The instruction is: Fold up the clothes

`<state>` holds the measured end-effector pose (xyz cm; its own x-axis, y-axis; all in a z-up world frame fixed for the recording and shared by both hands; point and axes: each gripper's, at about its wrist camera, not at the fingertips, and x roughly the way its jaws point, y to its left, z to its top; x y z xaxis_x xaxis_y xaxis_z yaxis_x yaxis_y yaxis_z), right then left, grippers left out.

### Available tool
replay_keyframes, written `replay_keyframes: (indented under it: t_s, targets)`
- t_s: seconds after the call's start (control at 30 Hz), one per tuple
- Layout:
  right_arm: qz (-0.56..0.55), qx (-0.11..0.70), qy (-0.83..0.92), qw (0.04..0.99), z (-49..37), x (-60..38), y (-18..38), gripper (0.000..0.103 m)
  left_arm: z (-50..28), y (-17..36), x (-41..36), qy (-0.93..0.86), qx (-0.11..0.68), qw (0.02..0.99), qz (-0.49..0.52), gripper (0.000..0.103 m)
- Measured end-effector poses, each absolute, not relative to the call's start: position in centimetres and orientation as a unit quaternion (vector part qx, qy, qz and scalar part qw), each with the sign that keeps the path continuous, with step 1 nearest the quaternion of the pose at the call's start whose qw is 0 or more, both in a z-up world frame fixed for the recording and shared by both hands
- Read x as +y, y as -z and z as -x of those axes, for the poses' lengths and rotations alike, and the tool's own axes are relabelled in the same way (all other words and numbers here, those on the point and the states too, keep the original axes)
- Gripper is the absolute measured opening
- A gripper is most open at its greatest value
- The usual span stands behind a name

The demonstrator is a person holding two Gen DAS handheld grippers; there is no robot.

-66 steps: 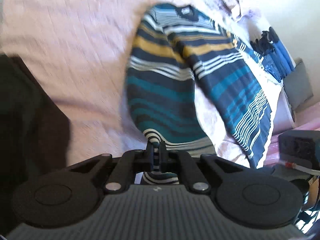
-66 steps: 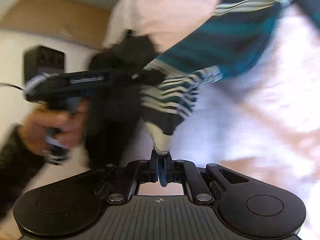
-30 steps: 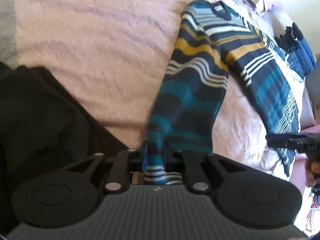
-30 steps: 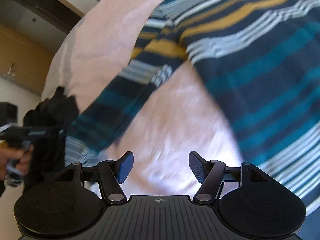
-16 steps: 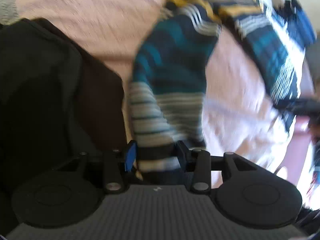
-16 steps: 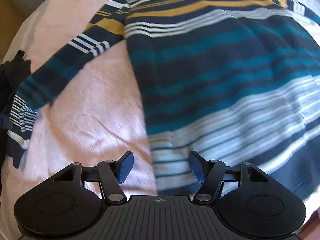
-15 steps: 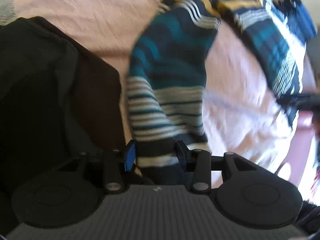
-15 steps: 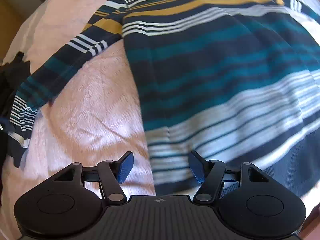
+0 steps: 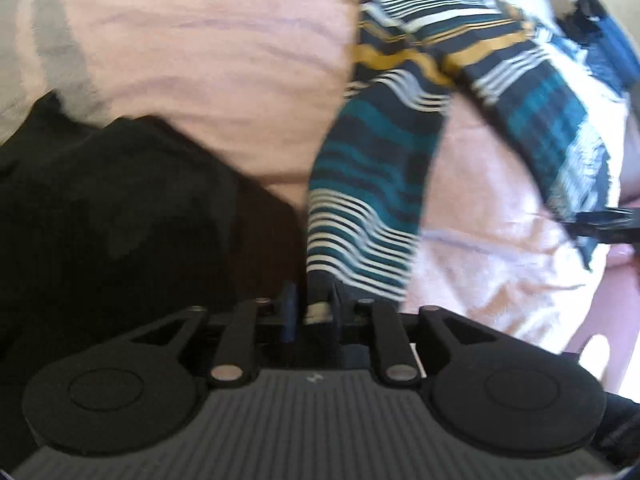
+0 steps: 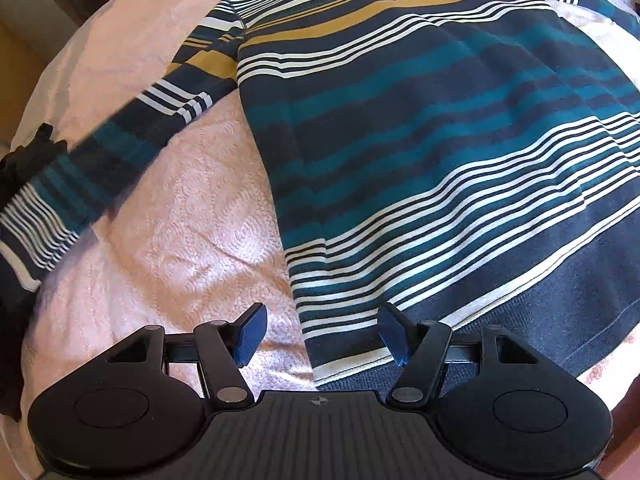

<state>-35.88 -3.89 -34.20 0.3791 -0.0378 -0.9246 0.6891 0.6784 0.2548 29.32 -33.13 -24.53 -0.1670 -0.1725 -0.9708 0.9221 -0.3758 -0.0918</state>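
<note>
A navy, teal, white and mustard striped sweater [image 10: 420,140] lies flat on a pink bedspread [image 10: 192,220]. Its left sleeve [image 10: 120,148] stretches out to the left, blurred and raised off the cover. In the left wrist view that sleeve [image 9: 372,184] runs down to my left gripper [image 9: 311,308]. Its jaws are closing, with the white-striped cuff pinched between them. My right gripper [image 10: 320,332] hangs open just above the sweater's lower left hem corner, which lies between the spread fingers untouched.
A crumpled black garment [image 9: 120,208] lies on the bed left of the sleeve, close under my left gripper. Folded blue clothes [image 9: 612,48] sit beyond the sweater. The bed's edge runs along the bottom right [image 10: 624,420].
My left gripper loosened on the cuff, then narrowed on it again and rose, drawing the sleeve up. My right gripper slid from beside the sleeve to the hem corner, still open.
</note>
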Motion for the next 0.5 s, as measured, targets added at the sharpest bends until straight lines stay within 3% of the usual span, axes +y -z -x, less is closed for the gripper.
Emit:
replay_keyframes:
  t_s: [0.23,0.5]
  targets:
    - [-0.32,0.516,0.253,0.753,37.4,-3.5,34.1,0.065,-28.1,24.8,-31.5,0.667,0.365,0.404,-0.508,0.028]
    - [-0.339,0.535,0.306,0.711,42.3,-4.9,33.9,0.065,-21.5,23.4,-30.4,0.71,0.317,0.368,-0.509,0.032]
